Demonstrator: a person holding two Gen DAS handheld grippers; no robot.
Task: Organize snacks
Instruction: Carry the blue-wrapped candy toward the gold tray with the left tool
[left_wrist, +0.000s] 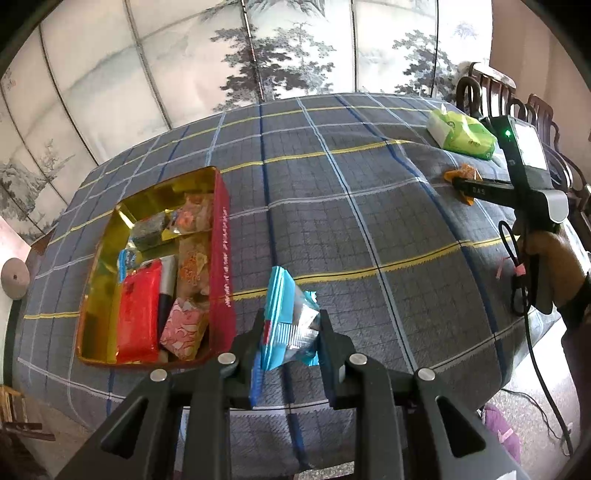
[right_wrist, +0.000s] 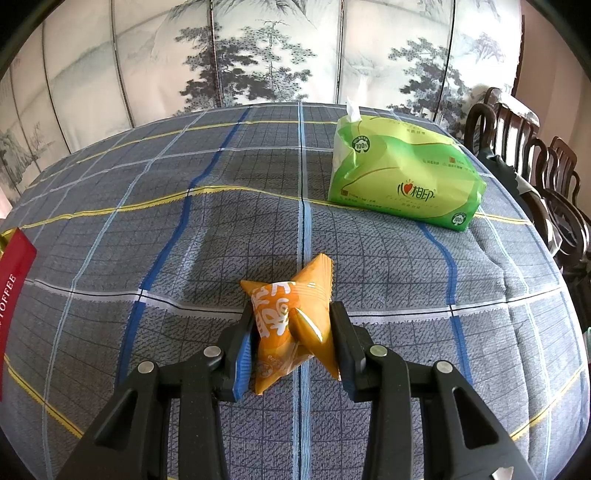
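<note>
1. Left tongs (left_wrist: 291, 334) were clenched on a crinkly blue-and-silver foil snack packet (left_wrist: 286, 325), held clear of the plaid tablecloth (left_wrist: 369, 221), just right of the red rectangular tin with the gold lining (left_wrist: 221, 258).
2. Right tongs (right_wrist: 291, 332) were clamped on a puffy orange plastic snack pouch (right_wrist: 291, 321), well right of the tin and near the green soft pack of tissues (right_wrist: 402, 177). I couldn't tell if the pouch was lifted or resting on the cloth.
3. My read on handling: both packs were light, soft and air-filled. Film looked slick, so it could slide or twist in the pads. Contents were probably crushable, so moderate squeeze only.
4. Grip point: across the pack body, as I had it. The sealed end fins would fold.
5. Tin was already fairly full: a glossy red flat packet (left_wrist: 137, 314), a pink patterned pouch (left_wrist: 183, 332) and others. Free space showed along the left gold wall, so I judged the blue packet should go there.
</note>
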